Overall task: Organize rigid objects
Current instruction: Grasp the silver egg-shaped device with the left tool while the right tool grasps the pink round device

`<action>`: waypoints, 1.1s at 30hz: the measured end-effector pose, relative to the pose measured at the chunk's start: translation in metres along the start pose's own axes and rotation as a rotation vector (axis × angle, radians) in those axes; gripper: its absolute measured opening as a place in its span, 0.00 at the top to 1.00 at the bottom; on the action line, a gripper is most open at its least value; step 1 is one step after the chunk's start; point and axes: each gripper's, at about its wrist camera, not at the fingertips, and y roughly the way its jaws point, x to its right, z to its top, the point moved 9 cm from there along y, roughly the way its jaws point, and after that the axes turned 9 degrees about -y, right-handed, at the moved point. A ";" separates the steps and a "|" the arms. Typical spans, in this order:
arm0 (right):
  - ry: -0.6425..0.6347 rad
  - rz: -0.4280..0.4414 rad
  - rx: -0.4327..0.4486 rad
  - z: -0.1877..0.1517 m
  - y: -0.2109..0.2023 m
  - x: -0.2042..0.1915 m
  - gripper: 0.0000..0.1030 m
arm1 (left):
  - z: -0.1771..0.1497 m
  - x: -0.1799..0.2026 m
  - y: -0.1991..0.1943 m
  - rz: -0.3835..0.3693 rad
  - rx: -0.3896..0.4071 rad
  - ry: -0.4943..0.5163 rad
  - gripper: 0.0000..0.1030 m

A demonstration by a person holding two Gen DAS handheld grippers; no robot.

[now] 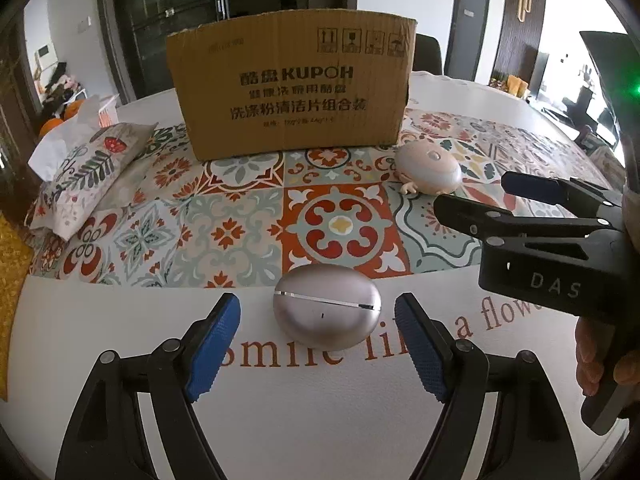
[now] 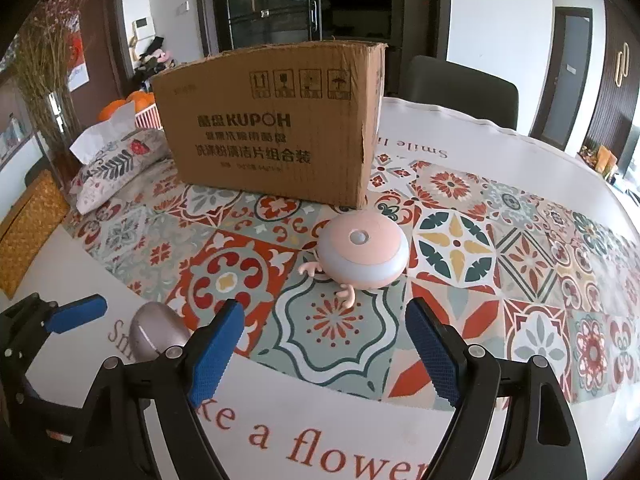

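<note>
Blue-padded left fingers (image 1: 318,350) spread wide and empty at lower centre, flanking a silver egg-shaped metal case (image 1: 326,307) lying crosswise on the counter (image 1: 320,420); right fingers (image 2: 325,350), also spread, hover farther off.

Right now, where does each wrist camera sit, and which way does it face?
Left wrist: on the left gripper, low over the table, facing the cardboard box; its open blue fingers flank the silver oval case; the right gripper and a hand enter from the right.
Right wrist: on the right gripper, facing the same box, with the pink round gadget ahead of its open fingers; the left gripper shows at left.
Shared: box, case, gadget, patterned mat, tissue pack.
</note>
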 end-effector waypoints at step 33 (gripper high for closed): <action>-0.046 -0.008 0.034 0.025 0.054 0.030 0.16 | 0.000 0.002 0.026 0.141 0.013 -0.132 0.23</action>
